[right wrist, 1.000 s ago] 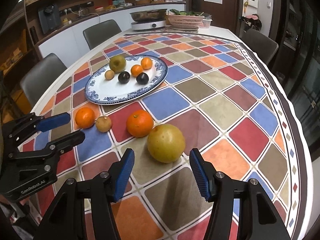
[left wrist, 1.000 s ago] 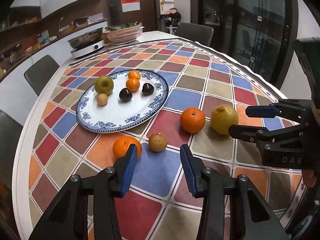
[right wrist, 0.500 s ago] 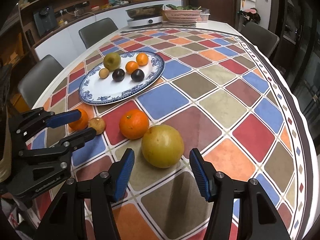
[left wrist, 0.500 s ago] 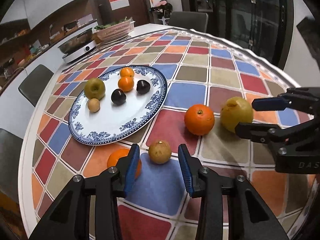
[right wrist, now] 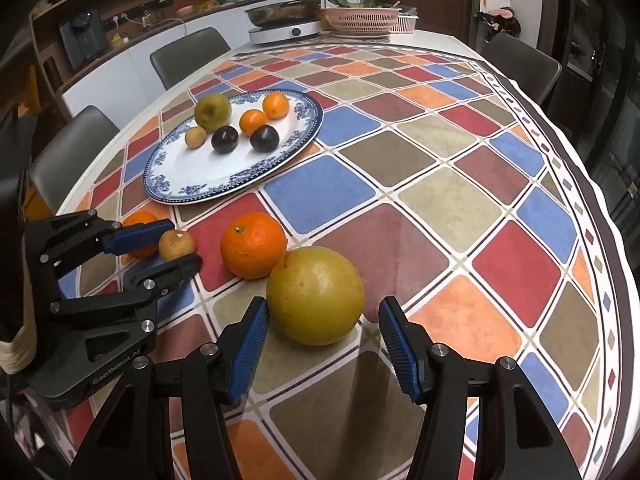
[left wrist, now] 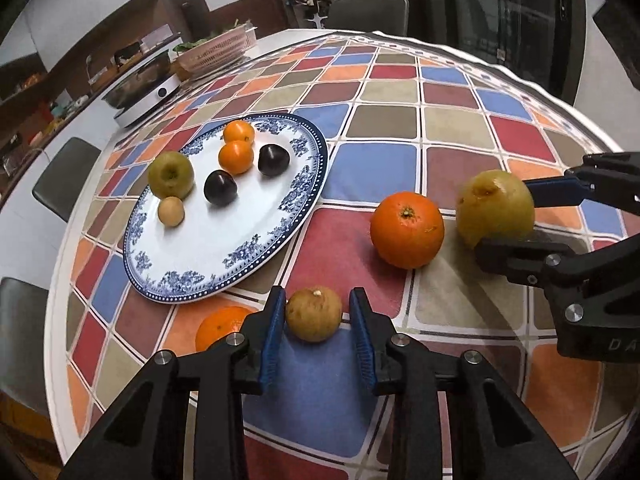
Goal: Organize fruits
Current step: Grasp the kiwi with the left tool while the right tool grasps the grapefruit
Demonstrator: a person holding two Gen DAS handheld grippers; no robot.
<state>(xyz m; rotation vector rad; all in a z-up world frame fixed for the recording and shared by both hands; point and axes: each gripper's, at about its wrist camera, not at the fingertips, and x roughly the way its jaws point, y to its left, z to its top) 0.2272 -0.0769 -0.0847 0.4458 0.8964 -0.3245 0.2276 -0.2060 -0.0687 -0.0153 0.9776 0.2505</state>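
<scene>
While both tongs straddle loose fruit, step in hand: pre-grasp. Frame left: blue-rimmed plate [left wrist: 224, 276], six fruits loaded. Lower centre: left gripper [left wrist: 318, 320] open around small brown fruit [left wrist: 314, 314]. Right edge: right gripper [right wrist: 322, 340] open around yellow pomelo [right wrist: 316, 294]. Next: close, lift, transfer to plate.

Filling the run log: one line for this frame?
left claw: open, straddling small brown fruit | right claw: open, straddling big yellow fruit | plate: six fruits
</scene>
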